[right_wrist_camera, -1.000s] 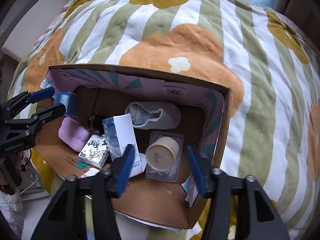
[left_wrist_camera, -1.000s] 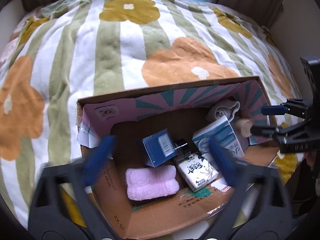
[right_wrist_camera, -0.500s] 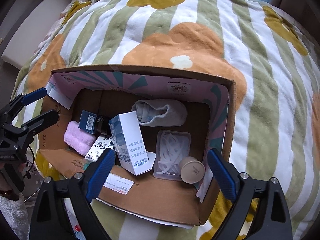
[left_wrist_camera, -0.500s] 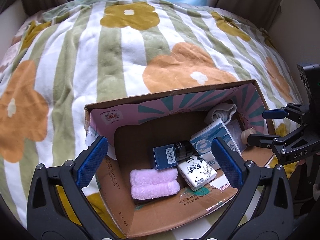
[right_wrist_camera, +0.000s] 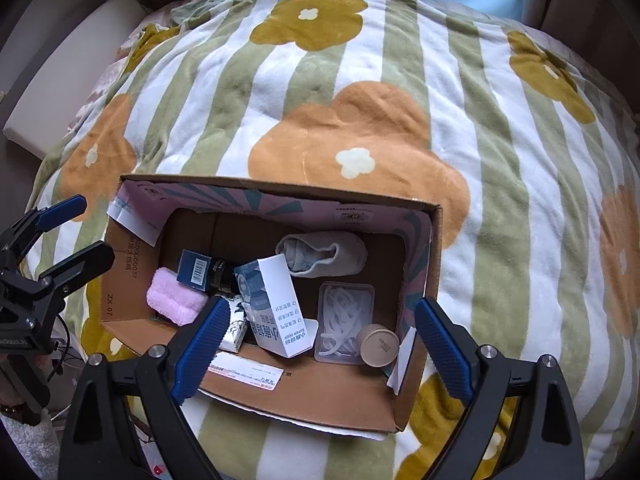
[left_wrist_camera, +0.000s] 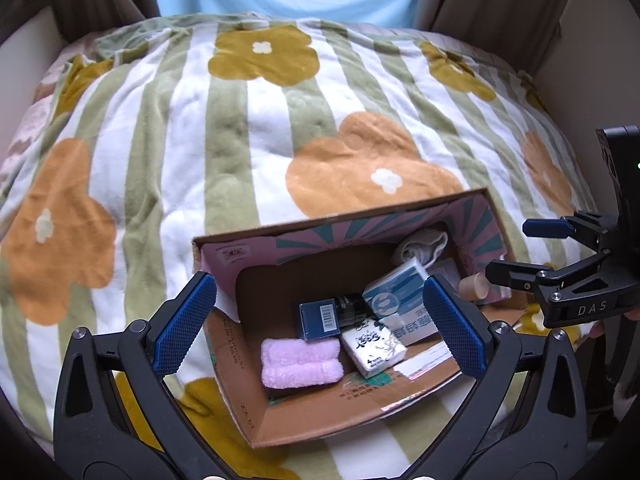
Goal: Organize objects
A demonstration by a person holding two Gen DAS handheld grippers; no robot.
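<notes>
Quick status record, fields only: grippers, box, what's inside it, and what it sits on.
left gripper: open, empty, above the box's near edge
right gripper: open, empty, above the box's near edge
box: open cardboard, on the blanket
contents: pink towel, dark blue carton, tissue pack, white-blue carton, grey sock, clear tray, beige jar

Box (right_wrist_camera: 416, 412) on blanket (right_wrist_camera: 360, 100); inside: towel (right_wrist_camera: 174, 298) left, cup (right_wrist_camera: 378, 345) right, carton (right_wrist_camera: 276, 304) between.
</notes>
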